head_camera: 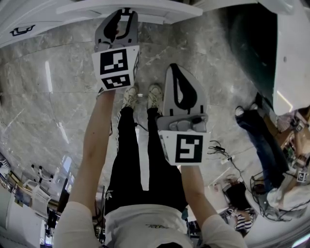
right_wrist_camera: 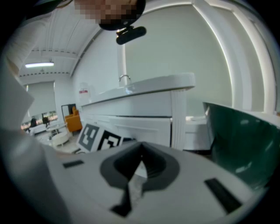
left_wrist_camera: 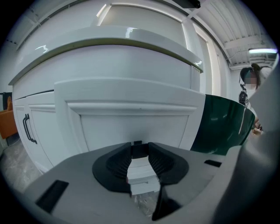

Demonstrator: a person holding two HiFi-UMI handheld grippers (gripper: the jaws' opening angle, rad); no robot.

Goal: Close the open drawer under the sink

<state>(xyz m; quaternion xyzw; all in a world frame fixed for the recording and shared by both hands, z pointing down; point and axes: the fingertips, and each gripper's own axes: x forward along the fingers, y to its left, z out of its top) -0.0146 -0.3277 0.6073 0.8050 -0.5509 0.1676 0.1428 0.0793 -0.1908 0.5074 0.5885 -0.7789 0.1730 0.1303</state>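
The white drawer front [left_wrist_camera: 131, 127] juts out from the cabinet under the counter, straight ahead of my left gripper [left_wrist_camera: 140, 153]. That gripper's jaws stand apart with nothing between them, and whether they touch the panel cannot be told. In the head view my left gripper [head_camera: 127, 10] reaches up to the white drawer edge [head_camera: 160, 13]. My right gripper [head_camera: 173, 69] hangs lower and further back, above the person's shoes. Its jaws meet at the tips and hold nothing. In the right gripper view the drawer front [right_wrist_camera: 140, 127] shows beyond my right gripper [right_wrist_camera: 141, 156], under the sink faucet [right_wrist_camera: 124, 78].
A dark green tub [left_wrist_camera: 221, 127] stands just right of the drawer, also seen as the tub [right_wrist_camera: 245, 140]. Left of the drawer is a cabinet door with a black handle [left_wrist_camera: 28, 129]. Other people [head_camera: 261, 140] and cables [head_camera: 220, 150] occupy the marble floor at right.
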